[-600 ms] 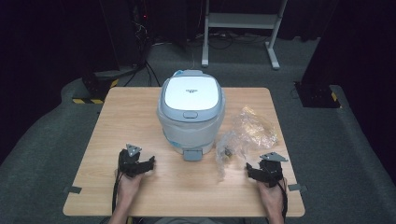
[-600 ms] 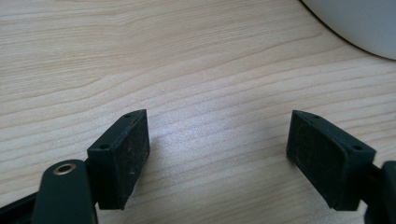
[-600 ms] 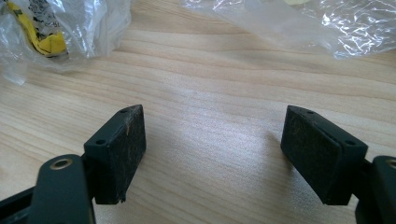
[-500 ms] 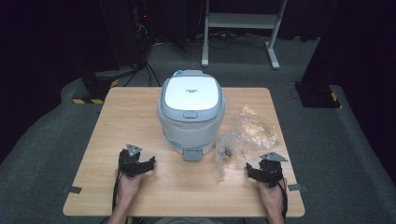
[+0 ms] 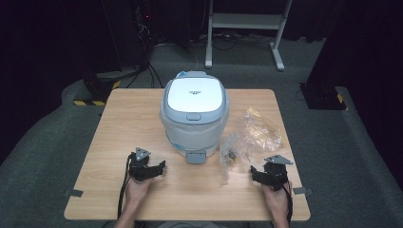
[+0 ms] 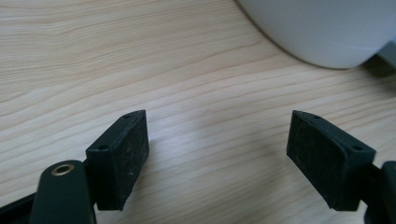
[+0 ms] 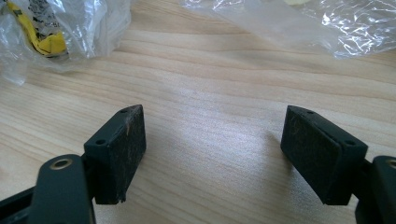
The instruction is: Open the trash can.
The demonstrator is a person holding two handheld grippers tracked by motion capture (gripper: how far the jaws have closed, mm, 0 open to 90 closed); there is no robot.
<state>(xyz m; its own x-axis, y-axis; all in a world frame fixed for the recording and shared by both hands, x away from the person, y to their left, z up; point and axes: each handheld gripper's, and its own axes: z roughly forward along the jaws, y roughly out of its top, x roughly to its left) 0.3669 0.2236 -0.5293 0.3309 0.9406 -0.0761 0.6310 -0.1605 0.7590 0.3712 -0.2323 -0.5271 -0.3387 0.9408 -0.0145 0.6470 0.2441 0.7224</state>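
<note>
A white and pale blue rice cooker point(image 5: 195, 111) with its lid down stands in the middle of the wooden table point(image 5: 123, 118). Crumpled clear plastic bags point(image 5: 252, 135) lie to its right. My left gripper point(image 5: 159, 167) rests on the table near the front left, open, with nothing between its pads point(image 6: 123, 158); the cooker's rounded base point(image 6: 327, 28) is ahead of it. My right gripper point(image 5: 254, 172) rests at the front right, open and empty, with its pads point(image 7: 119, 151) wide apart. Plastic wrap point(image 7: 60, 28) with a yellow label inside lies just ahead of it.
A metal stand point(image 5: 247, 28) and dark equipment sit on the floor beyond the table. Tape tabs point(image 5: 73, 193) mark the table's front corners. Bare wood lies between the two grippers and along the table's left side.
</note>
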